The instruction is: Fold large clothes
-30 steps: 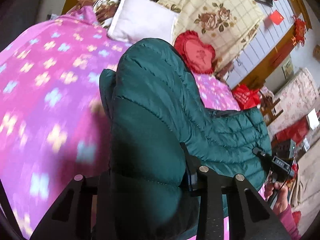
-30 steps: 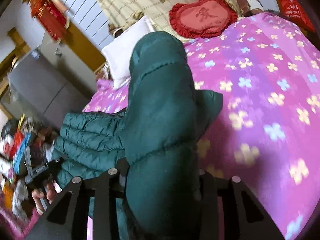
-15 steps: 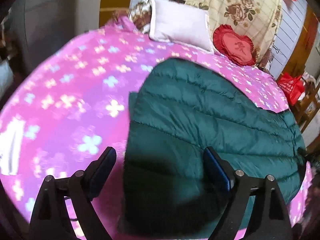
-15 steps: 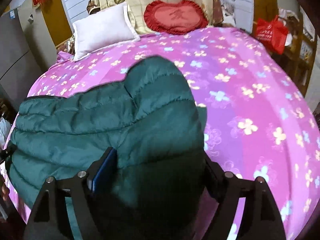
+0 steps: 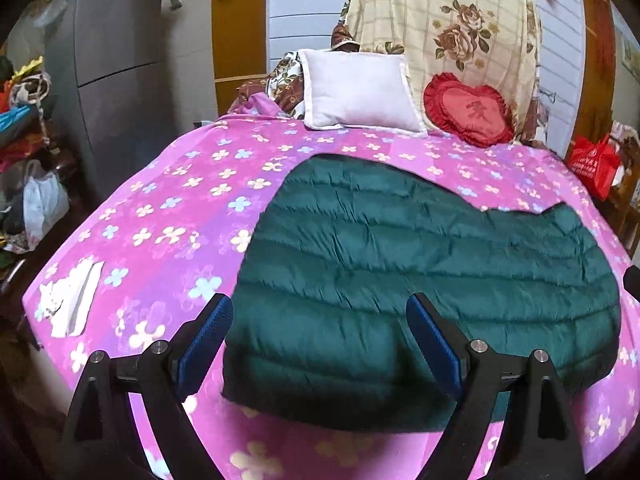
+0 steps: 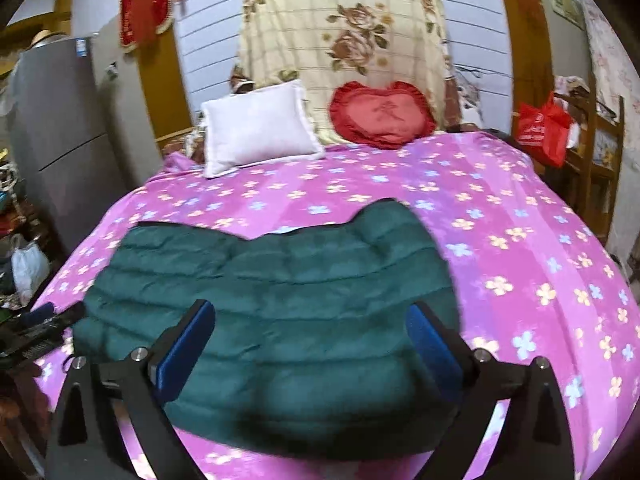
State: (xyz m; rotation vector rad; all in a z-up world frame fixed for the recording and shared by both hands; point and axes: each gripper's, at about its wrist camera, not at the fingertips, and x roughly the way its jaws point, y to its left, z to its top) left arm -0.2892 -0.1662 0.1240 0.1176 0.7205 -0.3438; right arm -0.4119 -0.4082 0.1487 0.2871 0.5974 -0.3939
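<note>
Here, my left hand-held gripper (image 5: 318, 344) is released, its blue-padded fingers (image 5: 206, 334) spread wide with nothing between them, hanging above the near edge of the dark green quilted down jacket (image 5: 420, 264). My right hand-held gripper (image 6: 310, 344) is likewise released, blue pads (image 6: 430, 340) apart, over the same garment's near hem (image 6: 280, 412) from the other side.

The jacket lies flat on the bed, spread across the pink bedspread with pale flower print (image 5: 160, 216). It sits toward the near end of the bed, with its far edge dipping in a notch (the right wrist view shows this at the middle of the far side (image 6: 256, 238)). Bare bedspread lies between the jacket and the pillows.

At the head of the bed a white rectangular pillow (image 5: 360, 92) leans just beside a red heart-shaped frilled cushion (image 5: 468, 110), both in front of a cream checked blanket with rose print (image 5: 448, 24). A folded white paper or cloth (image 5: 72, 300) rests on the bedspread's left corner. A grey refrigerator (image 5: 116, 56) stands left of the bed, and a red shopping bag (image 5: 592, 164) hangs to its right.
</note>
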